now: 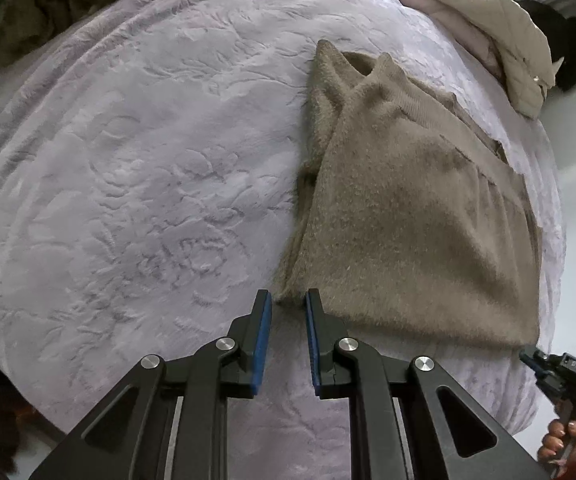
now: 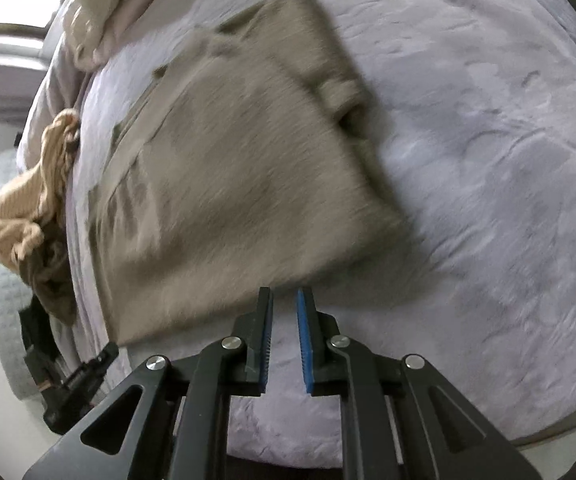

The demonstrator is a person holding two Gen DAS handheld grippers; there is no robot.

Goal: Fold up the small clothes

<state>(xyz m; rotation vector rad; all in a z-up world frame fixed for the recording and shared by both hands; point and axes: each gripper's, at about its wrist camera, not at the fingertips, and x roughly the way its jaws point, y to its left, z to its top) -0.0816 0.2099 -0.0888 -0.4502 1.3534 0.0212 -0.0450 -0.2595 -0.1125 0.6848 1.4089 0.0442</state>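
Left wrist view shows a tan fuzzy sweater [image 1: 408, 208] lying folded on a bed [image 1: 127, 160] covered in a pale lilac embossed blanket. The left gripper [image 1: 288, 304] hovers at the sweater's near left corner, its blue-padded fingers [image 1: 263, 336] a narrow gap apart, holding nothing; the corner sits just between the tips. The right gripper [image 2: 285, 300] hangs at the sweater's near edge, fingers narrowly parted and empty; that view is blurred. A hand [image 1: 564, 440] grips the right gripper's handle. A cream jacket [image 1: 500, 32] lies at the bed's far edge.
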